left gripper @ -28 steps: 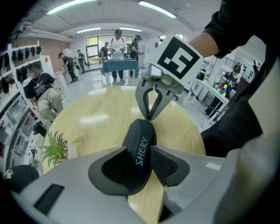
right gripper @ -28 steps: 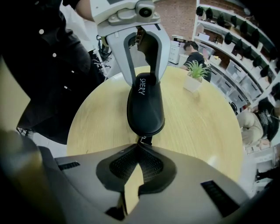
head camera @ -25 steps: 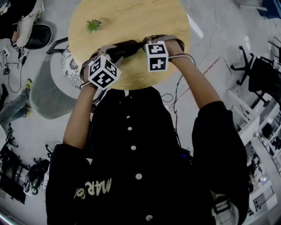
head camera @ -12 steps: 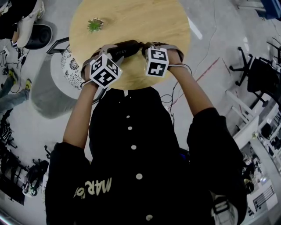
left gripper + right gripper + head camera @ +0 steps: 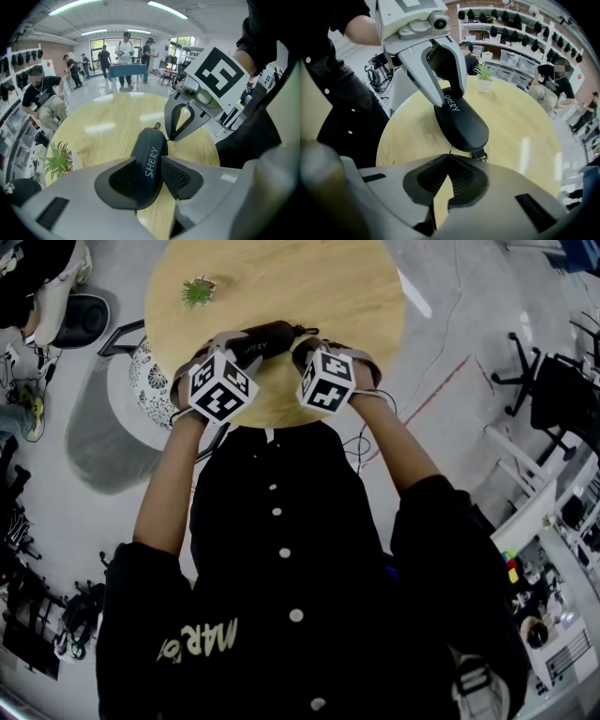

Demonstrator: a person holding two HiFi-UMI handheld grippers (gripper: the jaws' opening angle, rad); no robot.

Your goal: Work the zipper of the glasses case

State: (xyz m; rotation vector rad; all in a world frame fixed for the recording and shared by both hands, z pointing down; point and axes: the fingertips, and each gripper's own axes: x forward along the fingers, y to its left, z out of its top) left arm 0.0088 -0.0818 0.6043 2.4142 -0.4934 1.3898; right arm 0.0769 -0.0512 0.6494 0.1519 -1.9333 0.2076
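A black zip-up glasses case [image 5: 267, 338] printed SHERY lies tilted over the near part of the round wooden table [image 5: 309, 277]. My left gripper [image 5: 246, 347] is shut on the case [image 5: 151, 161], with a pad pressed against each long side. My right gripper [image 5: 302, 347] is shut, and its tips [image 5: 450, 155] sit at the case's rounded end [image 5: 461, 119]. A thin zipper pull runs from that end into the closed tips. In the left gripper view the right gripper [image 5: 171, 138] touches the case's right edge near a small loop [image 5: 157, 125].
A small potted green plant [image 5: 199, 292] stands at the table's far left. A white patterned stool [image 5: 148, 381] and a grey seat [image 5: 98, 432] stand on the floor to the left. Several people [image 5: 124, 47] stand round a blue table in the background.
My right gripper has shifted left towards the case's end and rolled, its marker cube now tilted. The left gripper and the case have stayed nearly in place.
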